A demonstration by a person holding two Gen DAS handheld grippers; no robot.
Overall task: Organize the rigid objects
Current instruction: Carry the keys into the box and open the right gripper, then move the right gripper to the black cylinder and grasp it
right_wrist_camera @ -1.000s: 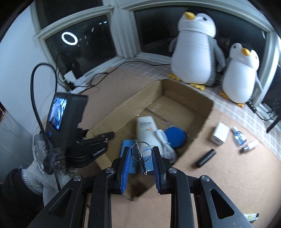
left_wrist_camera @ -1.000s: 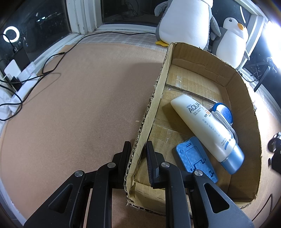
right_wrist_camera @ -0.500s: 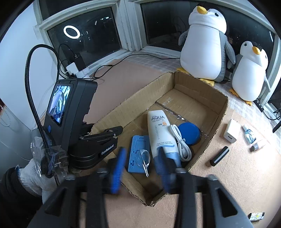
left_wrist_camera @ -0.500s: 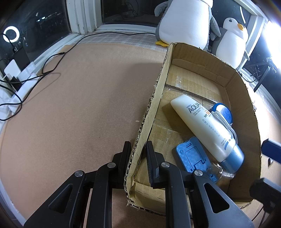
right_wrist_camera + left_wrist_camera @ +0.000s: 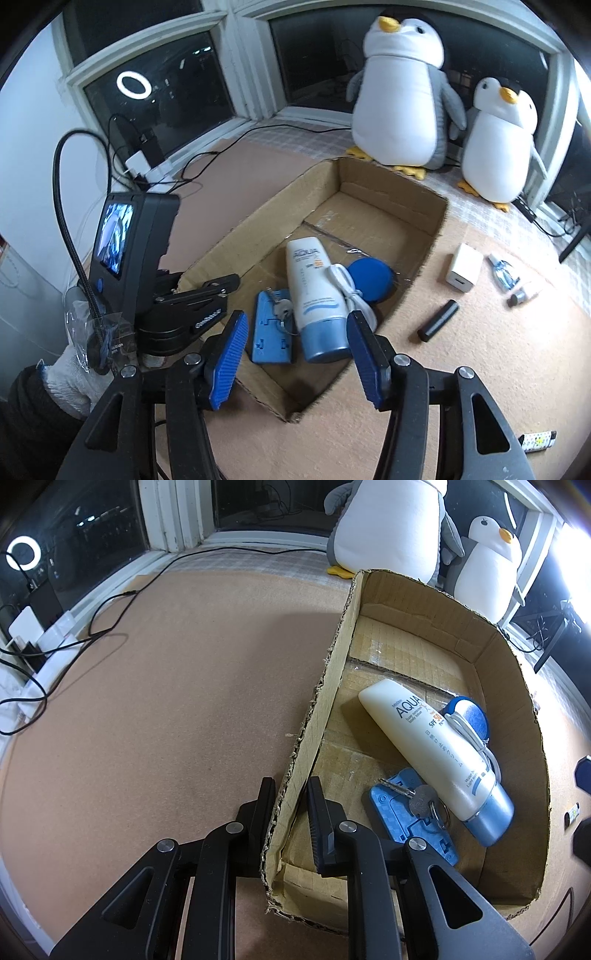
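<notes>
Cardboard box (image 5: 334, 686) wall sits clamped between the left gripper (image 5: 290, 812) fingers; a key (image 5: 417, 799) now lies inside on the blue stand (image 5: 399, 825). Right gripper (image 5: 293, 360) hovers above the box, spread empty (key delivered; charger (image 5: 463, 273) waits outside).

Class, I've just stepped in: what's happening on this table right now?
A person is tidying loose items into a cardboard box. The left gripper clamps the box's side wall, steadying it. The right gripper hangs open above the box's near end, holding nothing. Inside lie a sunscreen tube, a blue holder with a key on it, and a white cable on a blue round case. A white charger, a black stick and small bottles remain outside.
</notes>
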